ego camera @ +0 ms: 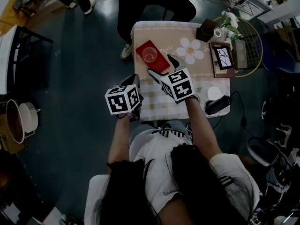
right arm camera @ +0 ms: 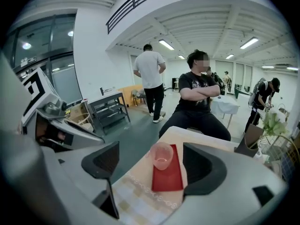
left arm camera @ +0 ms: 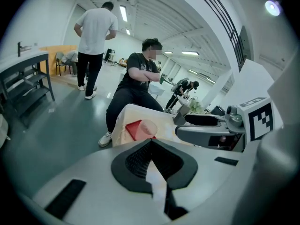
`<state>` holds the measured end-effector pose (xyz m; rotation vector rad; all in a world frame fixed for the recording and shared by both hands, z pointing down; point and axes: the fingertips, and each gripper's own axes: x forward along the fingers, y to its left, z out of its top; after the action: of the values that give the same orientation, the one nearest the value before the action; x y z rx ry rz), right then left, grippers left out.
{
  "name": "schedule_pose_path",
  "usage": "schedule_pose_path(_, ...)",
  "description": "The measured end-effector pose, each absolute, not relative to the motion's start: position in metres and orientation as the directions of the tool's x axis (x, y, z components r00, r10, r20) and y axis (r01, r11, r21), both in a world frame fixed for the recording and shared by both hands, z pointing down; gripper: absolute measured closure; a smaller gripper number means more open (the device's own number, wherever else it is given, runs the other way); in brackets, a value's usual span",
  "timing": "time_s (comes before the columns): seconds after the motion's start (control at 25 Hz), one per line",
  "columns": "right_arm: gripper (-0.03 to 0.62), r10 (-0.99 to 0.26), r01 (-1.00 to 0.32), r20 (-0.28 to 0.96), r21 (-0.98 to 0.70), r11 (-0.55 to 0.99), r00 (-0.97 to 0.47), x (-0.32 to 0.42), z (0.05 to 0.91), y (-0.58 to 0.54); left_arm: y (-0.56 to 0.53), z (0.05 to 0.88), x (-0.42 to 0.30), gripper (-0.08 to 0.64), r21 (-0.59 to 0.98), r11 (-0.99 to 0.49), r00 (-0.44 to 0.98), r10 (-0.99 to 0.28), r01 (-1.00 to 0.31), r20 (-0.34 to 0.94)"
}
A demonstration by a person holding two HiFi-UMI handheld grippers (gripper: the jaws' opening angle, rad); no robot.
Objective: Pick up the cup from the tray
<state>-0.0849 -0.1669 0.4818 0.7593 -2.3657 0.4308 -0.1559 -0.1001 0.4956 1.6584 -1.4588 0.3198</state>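
Note:
A clear pinkish cup stands upright on a red tray at the far left of a small cloth-covered table. In the right gripper view the cup and the tray lie straight ahead between the jaws. My right gripper hovers over the tray's near end, open, with nothing touching its pads. My left gripper hangs at the table's front left edge, shut and empty; its own view shows the black pads meeting, with the cup beyond them.
A person sits with arms crossed at the table's far side. On the table are a white flower shape, a framed picture, a small white disc and a black device with a cable. A wire basket stands at the right.

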Motion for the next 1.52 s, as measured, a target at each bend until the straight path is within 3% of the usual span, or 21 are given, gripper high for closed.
schedule_pose_path(0.88,0.167,-0.155,-0.451,0.808,-0.148,0.880,-0.569,-0.147,0.598,-0.230,-0.156,0.563,-0.192,0.557,0.428,0.249,0.212,-0.595,-0.869,0.776)
schedule_pose_path(1.52,0.190,-0.120,-0.467,0.864,-0.144,0.872,-0.490,-0.144,0.629,-0.230,-0.153,0.577,-0.193,0.557,0.434,0.293,0.206,-0.574,-0.852,0.792)
